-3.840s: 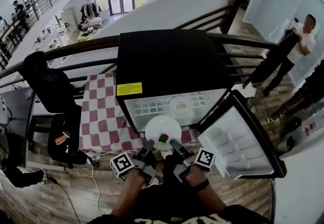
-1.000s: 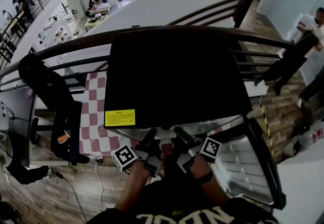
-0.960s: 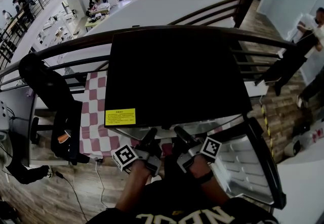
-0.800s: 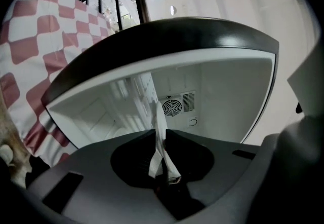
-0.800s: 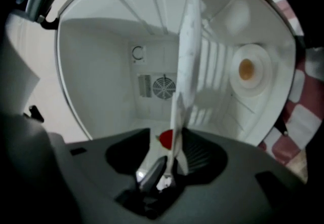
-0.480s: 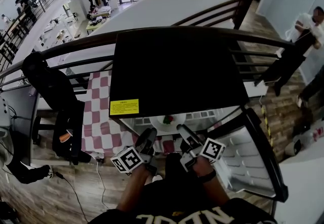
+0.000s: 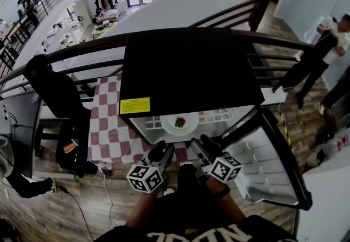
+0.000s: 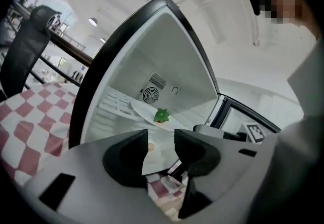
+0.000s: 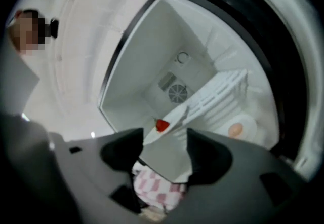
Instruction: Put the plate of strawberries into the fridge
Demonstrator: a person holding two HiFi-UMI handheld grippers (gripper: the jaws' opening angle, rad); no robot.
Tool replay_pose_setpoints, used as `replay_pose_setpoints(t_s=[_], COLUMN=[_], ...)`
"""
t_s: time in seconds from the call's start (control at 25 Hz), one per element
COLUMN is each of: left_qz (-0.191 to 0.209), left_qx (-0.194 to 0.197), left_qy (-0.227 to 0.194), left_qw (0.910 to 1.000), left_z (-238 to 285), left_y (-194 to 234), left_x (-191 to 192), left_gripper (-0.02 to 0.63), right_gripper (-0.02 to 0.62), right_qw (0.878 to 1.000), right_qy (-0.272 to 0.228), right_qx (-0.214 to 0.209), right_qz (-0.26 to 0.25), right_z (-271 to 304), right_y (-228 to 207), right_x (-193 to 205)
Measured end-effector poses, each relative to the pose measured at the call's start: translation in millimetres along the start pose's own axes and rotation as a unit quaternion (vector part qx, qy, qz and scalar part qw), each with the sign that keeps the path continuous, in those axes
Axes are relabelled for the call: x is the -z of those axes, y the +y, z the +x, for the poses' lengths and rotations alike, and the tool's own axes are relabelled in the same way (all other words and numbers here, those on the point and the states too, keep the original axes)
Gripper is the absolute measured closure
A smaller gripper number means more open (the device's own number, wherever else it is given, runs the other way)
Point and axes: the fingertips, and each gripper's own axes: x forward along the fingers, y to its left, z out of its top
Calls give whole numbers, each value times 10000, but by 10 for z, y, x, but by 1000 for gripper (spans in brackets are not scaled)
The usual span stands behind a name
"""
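The white plate with a strawberry rests on a wire shelf inside the open black fridge. My left gripper and right gripper hang side by side just in front of the fridge opening, both open and holding nothing. The left gripper view looks past its open gripper at the plate and the strawberry. Beyond the open right gripper, the plate and strawberry sit apart from the jaws.
The fridge door stands open to the right. A small white dish with a pale round thing sits lower in the fridge. A checkered cloth covers the table on the left, beside a black chair. People stand far right.
Both grippers have let go of the plate and pulled back out of the fridge with their jaws open. The plate now lies on the shelf.
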Motion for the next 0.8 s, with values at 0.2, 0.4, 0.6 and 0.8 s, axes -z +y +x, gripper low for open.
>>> replay_pose_setpoints(t_s=[0.2,0.4,0.6,0.8], left_qz=[801,1416,1474,1652], left_qx=[-357,-603,-689,-699], left_qy=[-73,-160,-153,-49], left_qw=[9961,9880,9866,9838], left_z=[-60,-47,16,124], left_y=[7,-24,-10,-9], left_x=[15,-5,7,10], left_gripper=[443,482,560,581], right_gripper=[318,356,471,545], right_qw=[9804,9603,9499,9424], right_qy=[100,208,265,324], right_qx=[540,810,889,824], right_qz=[-1892,-2660,-2986,-3226], right_z=[-84,-90,-43,87], right_y=[90,71,67,92], right_x=[-38,20,82,139])
